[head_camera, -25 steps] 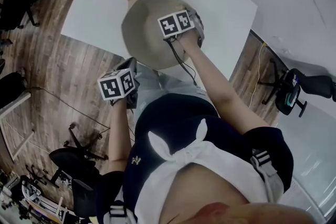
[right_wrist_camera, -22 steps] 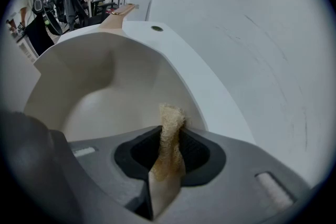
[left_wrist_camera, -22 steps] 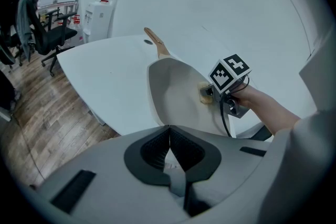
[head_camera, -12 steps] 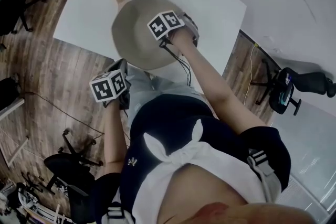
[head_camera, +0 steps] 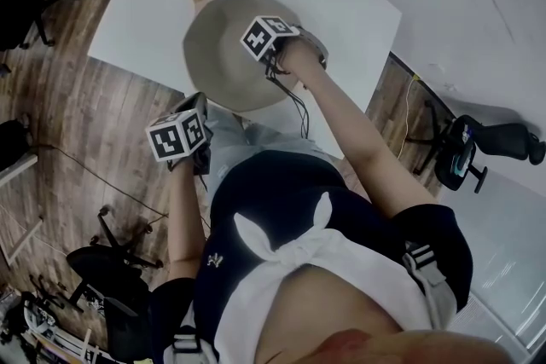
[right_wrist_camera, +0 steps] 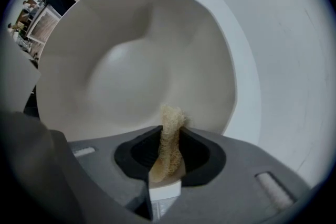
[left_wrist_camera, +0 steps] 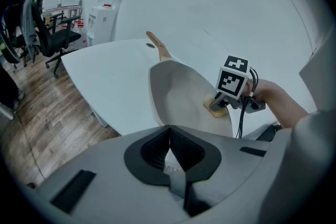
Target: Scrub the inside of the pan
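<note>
Gripping a pale sponge [right_wrist_camera: 169, 152] in the right tool [right_wrist_camera: 171, 131], setting it against the inside of the pan [right_wrist_camera: 131, 60], near the right rim, on the white bench [head_camera: 341, 4]. Holding the left tool [left_wrist_camera: 169, 131] closed, empty, beyond the near bench edge.

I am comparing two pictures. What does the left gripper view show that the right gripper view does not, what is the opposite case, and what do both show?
Only the left gripper view: the left gripper, jaws together and empty; the right gripper from outside with its marker cube; the person's hand; office chairs.
Only the right gripper view: the right gripper's pads pinching the scrub pad, seen close.
Both: the pan, its handle, the white table, and the scrub pad inside the pan.
</note>
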`<action>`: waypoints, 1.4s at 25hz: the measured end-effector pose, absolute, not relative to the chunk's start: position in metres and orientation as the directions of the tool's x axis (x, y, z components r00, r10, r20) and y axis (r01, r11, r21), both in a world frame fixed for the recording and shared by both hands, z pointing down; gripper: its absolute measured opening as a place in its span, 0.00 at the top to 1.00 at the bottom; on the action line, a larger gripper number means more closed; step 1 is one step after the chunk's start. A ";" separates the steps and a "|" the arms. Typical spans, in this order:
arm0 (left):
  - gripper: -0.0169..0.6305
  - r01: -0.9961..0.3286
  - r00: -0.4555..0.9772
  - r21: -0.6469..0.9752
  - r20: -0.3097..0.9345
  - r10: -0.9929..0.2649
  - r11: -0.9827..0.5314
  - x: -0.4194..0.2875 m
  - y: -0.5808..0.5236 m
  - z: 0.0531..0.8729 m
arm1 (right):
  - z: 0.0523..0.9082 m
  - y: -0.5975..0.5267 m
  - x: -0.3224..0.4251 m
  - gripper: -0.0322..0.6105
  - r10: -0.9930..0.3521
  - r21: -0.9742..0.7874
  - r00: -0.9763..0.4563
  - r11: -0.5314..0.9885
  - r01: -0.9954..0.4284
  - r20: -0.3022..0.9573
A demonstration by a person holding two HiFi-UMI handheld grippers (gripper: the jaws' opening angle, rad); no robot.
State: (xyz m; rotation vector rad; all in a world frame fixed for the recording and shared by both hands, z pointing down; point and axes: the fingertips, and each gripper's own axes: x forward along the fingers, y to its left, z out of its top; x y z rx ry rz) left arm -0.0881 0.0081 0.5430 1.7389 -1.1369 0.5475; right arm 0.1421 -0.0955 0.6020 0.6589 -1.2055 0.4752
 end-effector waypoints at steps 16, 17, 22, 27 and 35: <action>0.96 -0.880 0.457 0.463 0.764 -0.455 -0.106 -0.088 0.008 0.542 | 0.613 -0.053 0.126 0.81 0.201 0.006 0.280 0.803 -0.596 0.939; 0.97 -0.880 0.457 0.463 0.765 -0.455 -0.107 -0.088 0.008 0.542 | 0.614 -0.051 0.124 0.81 0.211 -0.006 0.275 0.803 -0.596 0.938; 0.97 -0.881 0.455 0.461 0.766 -0.454 -0.105 -0.089 0.008 0.542 | 0.614 -0.030 0.109 0.81 0.287 -0.098 0.211 0.776 -0.623 0.934; 0.97 -0.882 0.454 0.458 0.767 -0.453 -0.109 -0.088 0.008 0.542 | 0.614 -0.012 0.096 0.81 0.353 -0.182 0.150 0.747 -0.639 0.924; 0.97 -0.882 0.453 0.459 0.766 -0.457 -0.106 -0.088 0.009 0.542 | 0.614 0.003 0.078 0.81 0.403 -0.274 0.069 0.728 -0.628 0.913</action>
